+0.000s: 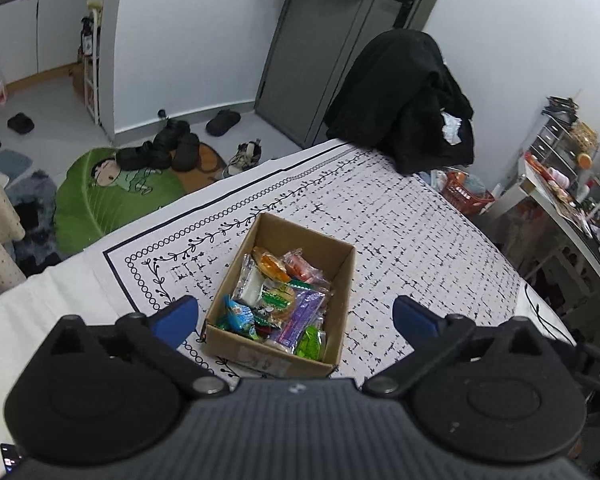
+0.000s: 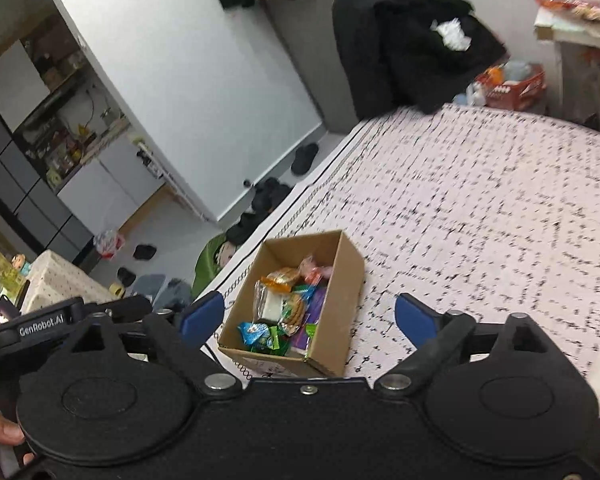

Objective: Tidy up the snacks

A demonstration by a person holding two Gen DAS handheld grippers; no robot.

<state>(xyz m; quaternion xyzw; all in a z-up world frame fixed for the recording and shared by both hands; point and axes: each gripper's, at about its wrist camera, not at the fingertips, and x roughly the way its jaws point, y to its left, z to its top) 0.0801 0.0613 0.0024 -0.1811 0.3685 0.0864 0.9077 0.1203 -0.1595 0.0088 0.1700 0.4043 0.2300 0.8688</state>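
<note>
While a table (image 1: 400, 216) under a white cloth printed with black dashes and a leafy ring border fills the space ahead of both tools, a black coat (image 1: 404, 100) is heaped at the table's far edge, well beyond either set of fingers. A cardboard box (image 1: 342, 300) stands open on the cloth, just ahead of and below the left gripper (image 1: 296, 318), whose blue pads (image 1: 178, 316) are spread wide to either side of the box's near end, holding nothing and touching nothing. From the right gripper (image 2: 310, 318) the same box (image 2: 346, 292) sits just ahead, between and slightly left of its tips, and its blue pads (image 2: 414, 318) are likewise spread far apart and empty. Inside the box lie the wrapped snacks (image 1: 276, 300), piled loosely: a purple packet (image 1: 302, 314) toward the near right, a green packet (image 1: 310, 342) at the near corner, a blue packet (image 1: 240, 316) at the near left, a clear pack of round biscuits (image 1: 278, 298) in the middle, and an orange-labelled one (image 1: 272, 266) toward the far end. At the lower left edge of the right wrist view, a hand's fingertips (image 2: 2, 436) grip that tool's body.
</note>
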